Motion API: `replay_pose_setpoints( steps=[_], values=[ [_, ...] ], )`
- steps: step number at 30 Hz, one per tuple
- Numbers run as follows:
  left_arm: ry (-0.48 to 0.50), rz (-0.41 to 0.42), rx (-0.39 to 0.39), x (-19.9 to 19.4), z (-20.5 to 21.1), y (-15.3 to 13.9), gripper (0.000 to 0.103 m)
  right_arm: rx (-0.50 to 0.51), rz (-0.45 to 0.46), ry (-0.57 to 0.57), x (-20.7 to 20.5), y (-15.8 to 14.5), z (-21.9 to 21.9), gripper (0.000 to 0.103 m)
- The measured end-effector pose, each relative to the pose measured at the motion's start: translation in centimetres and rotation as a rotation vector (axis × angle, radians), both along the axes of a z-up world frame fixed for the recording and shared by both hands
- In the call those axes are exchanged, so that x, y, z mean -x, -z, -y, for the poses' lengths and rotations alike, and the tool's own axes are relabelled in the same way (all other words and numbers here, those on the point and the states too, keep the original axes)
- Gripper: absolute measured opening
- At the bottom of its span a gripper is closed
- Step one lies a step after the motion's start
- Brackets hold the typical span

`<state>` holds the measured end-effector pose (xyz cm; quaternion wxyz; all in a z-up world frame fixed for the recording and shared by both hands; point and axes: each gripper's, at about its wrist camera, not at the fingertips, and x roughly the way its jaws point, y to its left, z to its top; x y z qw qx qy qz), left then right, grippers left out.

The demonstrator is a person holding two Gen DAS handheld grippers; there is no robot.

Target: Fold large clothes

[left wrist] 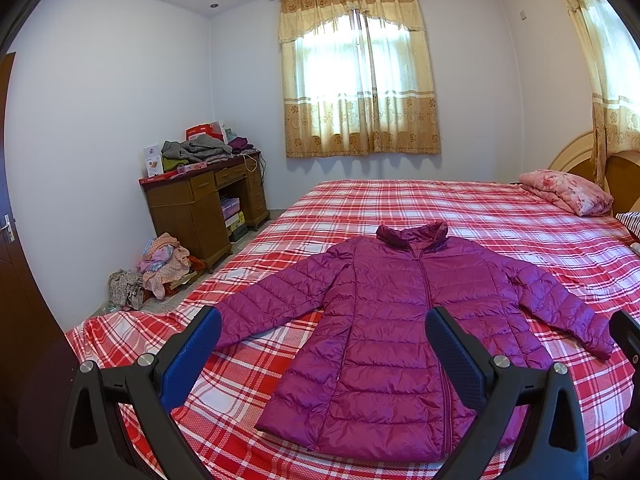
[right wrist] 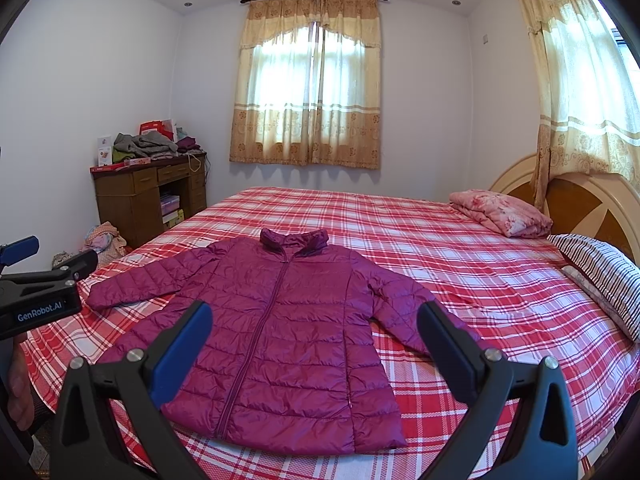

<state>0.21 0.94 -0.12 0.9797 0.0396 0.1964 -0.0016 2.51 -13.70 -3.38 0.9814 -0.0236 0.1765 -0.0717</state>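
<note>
Bedroom with curtained window (right wrist: 306,92), red plaid bed (right wrist: 440,248), magenta puffer jacket (right wrist: 276,336) flat, zipped, collar toward window, hem nearest, left gripper (left wrist: 322,344) and right gripper (right wrist: 314,340) fingers released above it.

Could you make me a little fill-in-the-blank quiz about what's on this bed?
1. The jacket lies flat on the bed with its zipper ____.
2. Both sleeves are spread ____ from its body.
3. The left gripper and right gripper both stand ____, holding nothing.
4. The pink quilt lies folded near the ____.

Missing words: closed; outward; open; headboard
</note>
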Motion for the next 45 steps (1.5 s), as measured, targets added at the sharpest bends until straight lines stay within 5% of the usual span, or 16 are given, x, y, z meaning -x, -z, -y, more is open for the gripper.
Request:
replay_pose_setpoints(
  steps=[27,45],
  values=[
    [-0.011,-0.041,-0.029,-1.3,0.6,1.8,0.102,-0.038,-0.042,0.009,-1.1,1.2,1.1,0.103],
    [-0.019,-0.221,-0.129,-9.1,2.2,9.7,0.102,-0.114,-0.238,0.185,-6.0,8.7,10.0,0.103]
  ],
)
